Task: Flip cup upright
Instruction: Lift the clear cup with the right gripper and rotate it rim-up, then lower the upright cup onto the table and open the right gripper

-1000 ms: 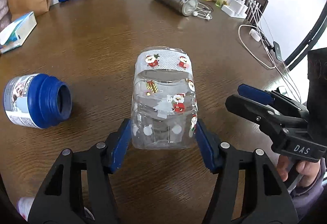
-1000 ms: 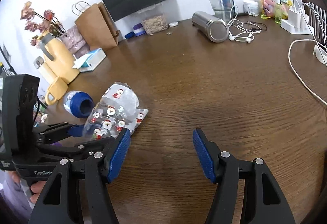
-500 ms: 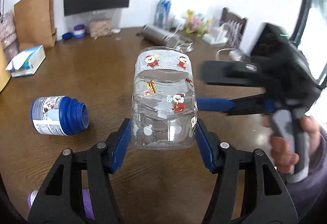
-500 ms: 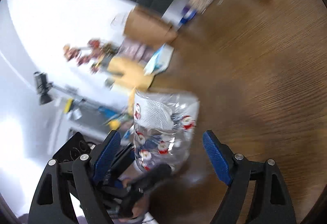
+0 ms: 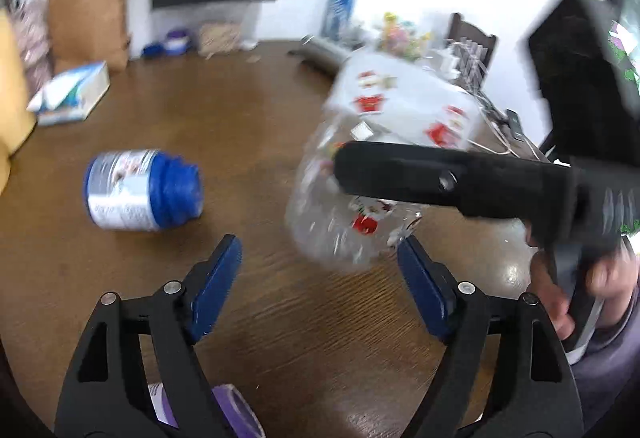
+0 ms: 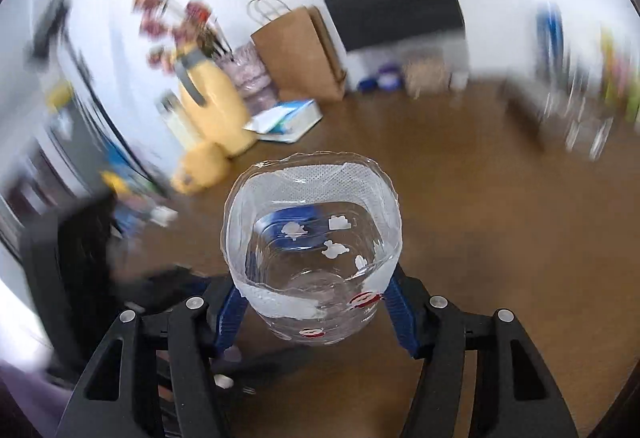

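The clear plastic cup with Santa stickers is held above the brown table, tilted, with its open rim up and to the right. My right gripper is shut on the cup; in the right wrist view I look down into its open mouth. From the left wrist view the right gripper's black finger crosses the cup's side. My left gripper is open and empty, just below and left of the cup.
A blue-capped jar lies on its side on the table to the left. A white box, a paper bag, a yellow jug and clutter stand along the far edge.
My left gripper has opened and let go of the cup. My right gripper has closed on the cup and lifted it to the right, turning its mouth upward.
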